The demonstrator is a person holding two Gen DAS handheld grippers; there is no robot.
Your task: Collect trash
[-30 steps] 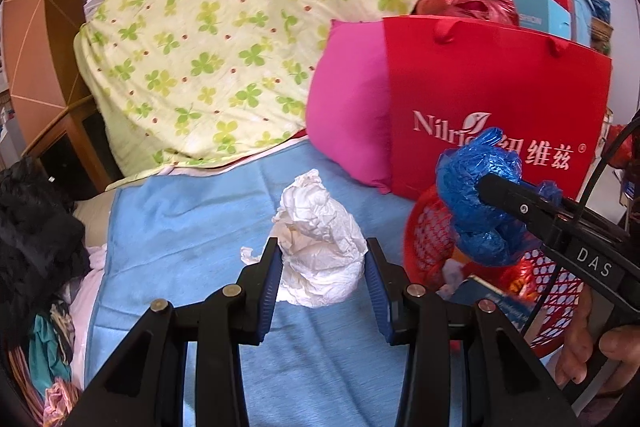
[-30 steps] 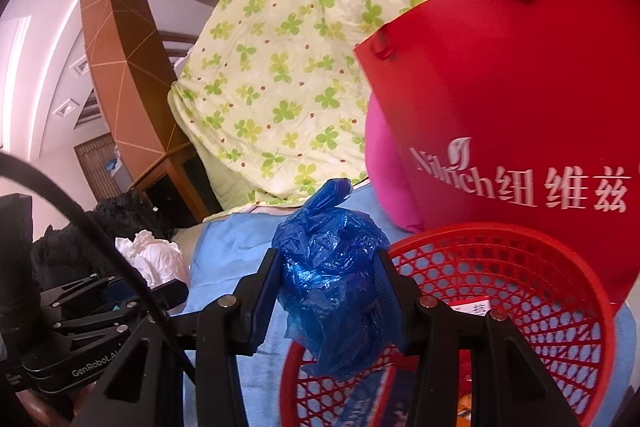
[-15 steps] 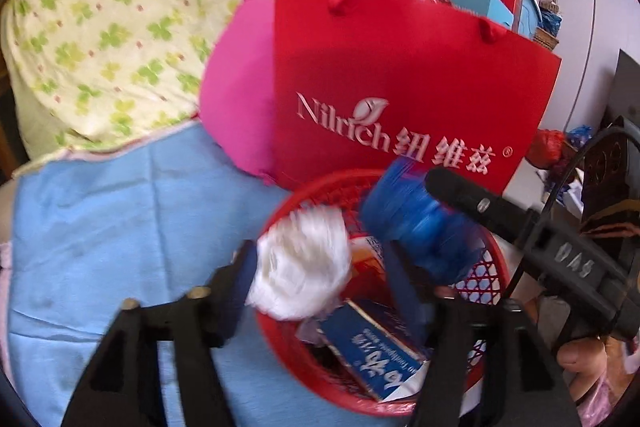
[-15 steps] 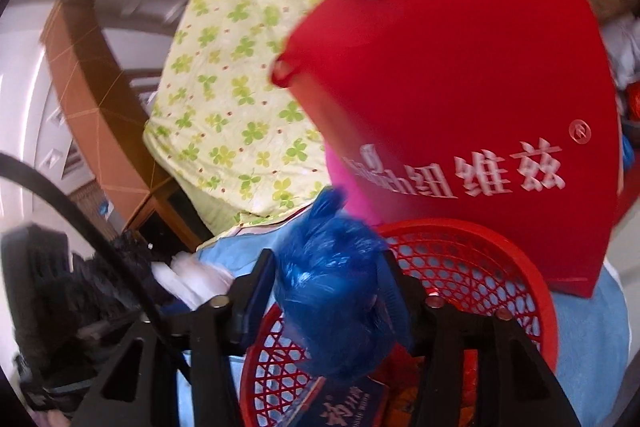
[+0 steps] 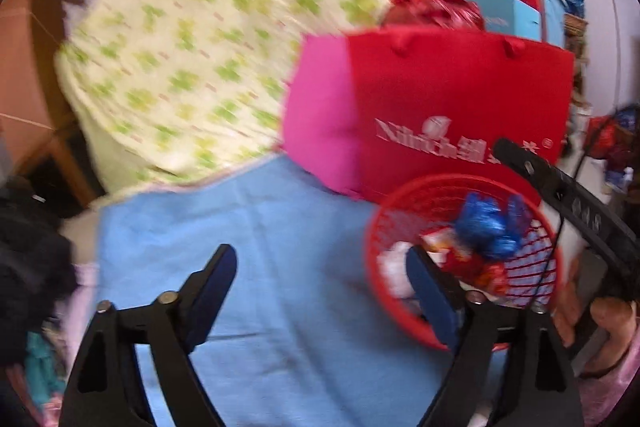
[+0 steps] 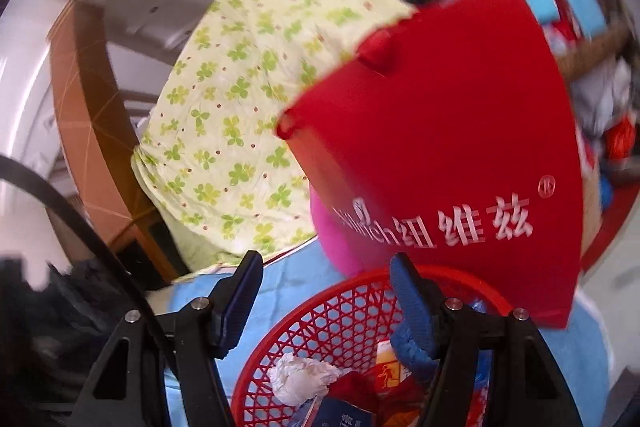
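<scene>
Left claw [image 5: 320,291]: jaws spread wide, nothing between them, hanging over the blue sheet [image 5: 256,235] with its right finger at the near-left rim of the red basket [image 5: 404,311]. Right claw [image 6: 324,287]: jaws also apart and empty, poised above the basket's rim [image 6: 288,343].

Trash, from the middle outward:
- Blue plastic wad [image 5: 486,227] lies inside the basket, up on the pile. In the right wrist view it sits just under and against the right finger [image 6: 416,351], no longer gripped as far as I can judge.
- White crumpled tissue [image 6: 300,377] lies in the basket, left of centre, below and between the right claw's fingers, clear of both. In the left view it shows as a pale lump [image 5: 394,267] partly hidden behind the left claw's right finger.
- Other litter underneath: red wrappers, a printed carton, a dark blue packet. Details blurred.

Around: basket rests on the blue sheet. Behind it stands a red gift bag [image 5: 460,107], with a pink cushion [image 5: 320,123] beside it and a clover-print quilt [image 5: 200,47] heaped farther back.

Step, by my reading: the drop is done for both pieces, and both claws are free. Next move calls for lifting clear of the basket without snagging the mesh, then scanning the sheet for more litter. None shows on the visible part of the sheet, though the left view is smeared.
</scene>
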